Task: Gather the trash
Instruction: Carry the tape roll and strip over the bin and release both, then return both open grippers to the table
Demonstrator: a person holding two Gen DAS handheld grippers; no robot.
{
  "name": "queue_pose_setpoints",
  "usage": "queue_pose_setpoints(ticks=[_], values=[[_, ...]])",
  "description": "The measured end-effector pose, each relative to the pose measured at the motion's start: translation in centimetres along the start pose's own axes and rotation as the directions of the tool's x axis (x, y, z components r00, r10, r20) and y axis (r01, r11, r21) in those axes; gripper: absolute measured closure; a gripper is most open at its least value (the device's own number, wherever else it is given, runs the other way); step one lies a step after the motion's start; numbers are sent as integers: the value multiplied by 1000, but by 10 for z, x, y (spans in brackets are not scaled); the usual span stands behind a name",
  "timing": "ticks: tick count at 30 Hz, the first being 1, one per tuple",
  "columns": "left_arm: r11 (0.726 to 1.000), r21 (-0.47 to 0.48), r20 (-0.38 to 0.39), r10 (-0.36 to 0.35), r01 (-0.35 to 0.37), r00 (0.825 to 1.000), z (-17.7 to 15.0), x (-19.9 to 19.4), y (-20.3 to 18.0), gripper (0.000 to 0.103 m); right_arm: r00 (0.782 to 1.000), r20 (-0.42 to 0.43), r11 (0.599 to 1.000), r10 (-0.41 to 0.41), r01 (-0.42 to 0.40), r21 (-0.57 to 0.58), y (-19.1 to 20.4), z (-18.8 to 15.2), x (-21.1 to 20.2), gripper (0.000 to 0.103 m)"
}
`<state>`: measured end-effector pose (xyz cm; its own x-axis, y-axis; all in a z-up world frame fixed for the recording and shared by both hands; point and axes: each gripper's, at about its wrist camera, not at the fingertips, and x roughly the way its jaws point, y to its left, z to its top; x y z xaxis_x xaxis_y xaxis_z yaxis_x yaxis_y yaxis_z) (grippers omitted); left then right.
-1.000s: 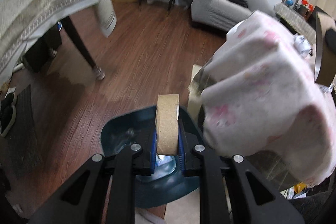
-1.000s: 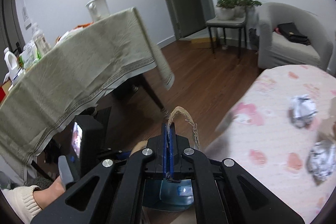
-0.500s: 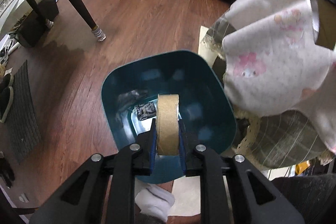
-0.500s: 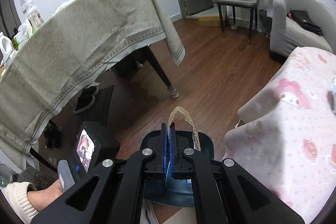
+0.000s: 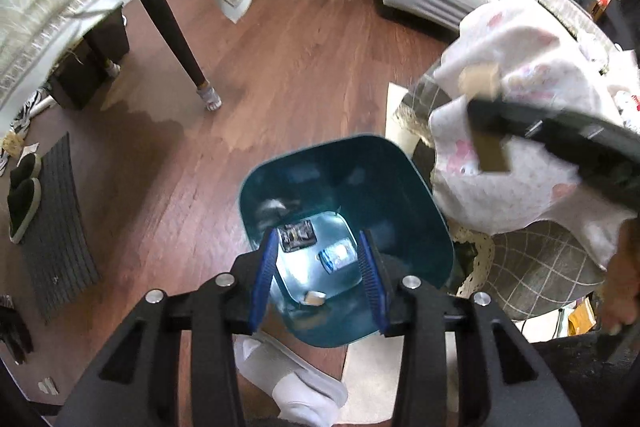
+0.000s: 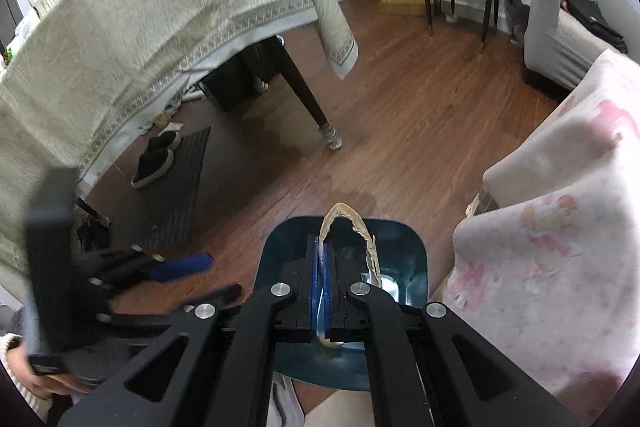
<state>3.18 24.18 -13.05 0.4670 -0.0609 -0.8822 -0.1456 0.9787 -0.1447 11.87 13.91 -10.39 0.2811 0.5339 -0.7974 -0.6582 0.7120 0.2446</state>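
A teal bin (image 5: 420, 195) stands on the wooden floor below both grippers. My left gripper (image 5: 319, 277) hovers over it with its jaws opening and nothing between the blue pads (image 5: 264, 273). A brown cardboard roll (image 5: 314, 298) lies on the bin's bottom beside a dark wrapper (image 5: 298, 235) and a blue wrapper (image 5: 338, 255). My right gripper (image 6: 323, 255) is shut on a torn brown cardboard strip (image 6: 348, 223), which loops out above the bin (image 6: 412, 251). In the left wrist view the right gripper (image 5: 560, 135) shows blurred at the upper right.
A table under a beige cloth (image 6: 160, 27) stands to the left on a dark leg (image 5: 180, 55). A grey mat (image 5: 56, 227) with slippers (image 6: 154, 155) lies beneath it. A pink-patterned cloth (image 6: 560, 227) covers the table on the right. A person's white sock (image 5: 288, 379) is beside the bin.
My left gripper moved over the bin and opened; the cardboard roll dropped out of it into the bin. The right gripper came down toward the bin, still shut on its strip.
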Motion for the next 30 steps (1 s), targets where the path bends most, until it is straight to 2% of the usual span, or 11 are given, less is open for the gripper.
queue_pose_setpoints(ticks=[10,14,17,18,19,20,21,25,30], values=[[1000,5,147,8,-9,989,11,-50,5,72,993,-114,1000,-15,13,-19,5,-18,50,101],[1000,-11,175,6,-4,985,17,-62,9,79,982,-182,999,-39,35,-30,2,-30,72,101],[1000,-23,204,-11,16,979,22,-73,8,80,974,-217,998,-59,52,-37,-1,-37,82,99],[1000,-23,213,-13,18,977,23,-75,8,80,972,-225,997,-73,65,-45,-1,-39,84,96],[999,-24,225,-18,24,974,26,-79,6,80,967,-237,996,-89,79,-53,-1,-41,87,74],[999,-24,232,-23,29,972,27,-82,5,80,960,-259,994,-108,95,-60,-3,-45,90,42],[999,-23,242,-28,35,970,28,-84,4,80,958,-264,993,-110,97,-63,-4,-47,91,36],[998,-20,284,-46,54,958,32,-98,-2,80,960,-261,994,-102,88,-67,-4,-49,86,36],[998,-27,323,-49,61,945,41,-110,-7,80,977,-201,995,-74,59,-82,0,-41,55,36]])
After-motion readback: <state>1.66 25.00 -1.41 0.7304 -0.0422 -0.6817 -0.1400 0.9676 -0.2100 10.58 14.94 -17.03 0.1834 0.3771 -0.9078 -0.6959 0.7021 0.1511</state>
